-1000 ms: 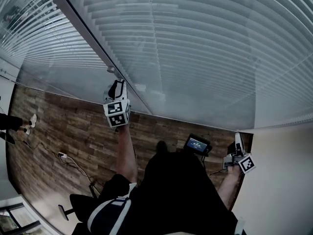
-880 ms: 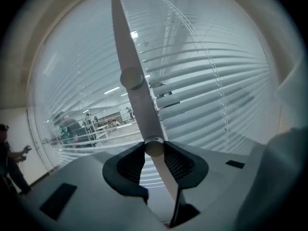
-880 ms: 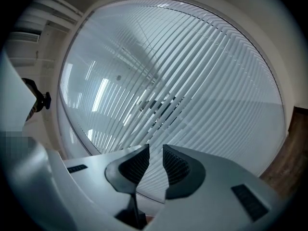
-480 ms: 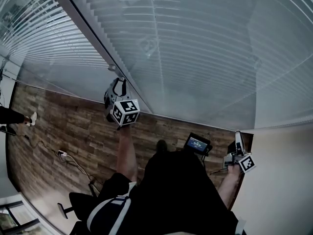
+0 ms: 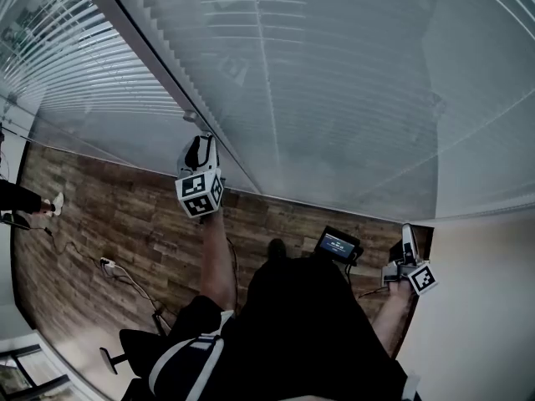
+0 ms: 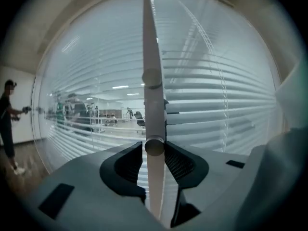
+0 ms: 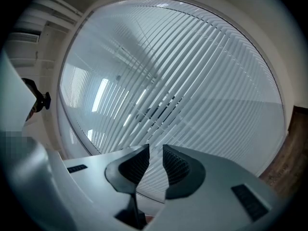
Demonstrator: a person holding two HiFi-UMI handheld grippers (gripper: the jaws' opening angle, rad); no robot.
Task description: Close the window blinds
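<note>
My left gripper [image 6: 155, 148] is clamped on the blind's wand [image 6: 153, 90], 1 ribbed pad on each side near its lower end. The wand hangs upright in front of the post [image 5: 142, 44] between 2 window panes. It looks like a light, stiff, smooth rod that could slip when twisted, so a firm pinch low down suits it. The blinds [image 5: 334, 98] are thin slats that would bend easily, so I would not grab those. My right gripper [image 7: 155, 162] is empty, its jaws slightly apart.
</note>
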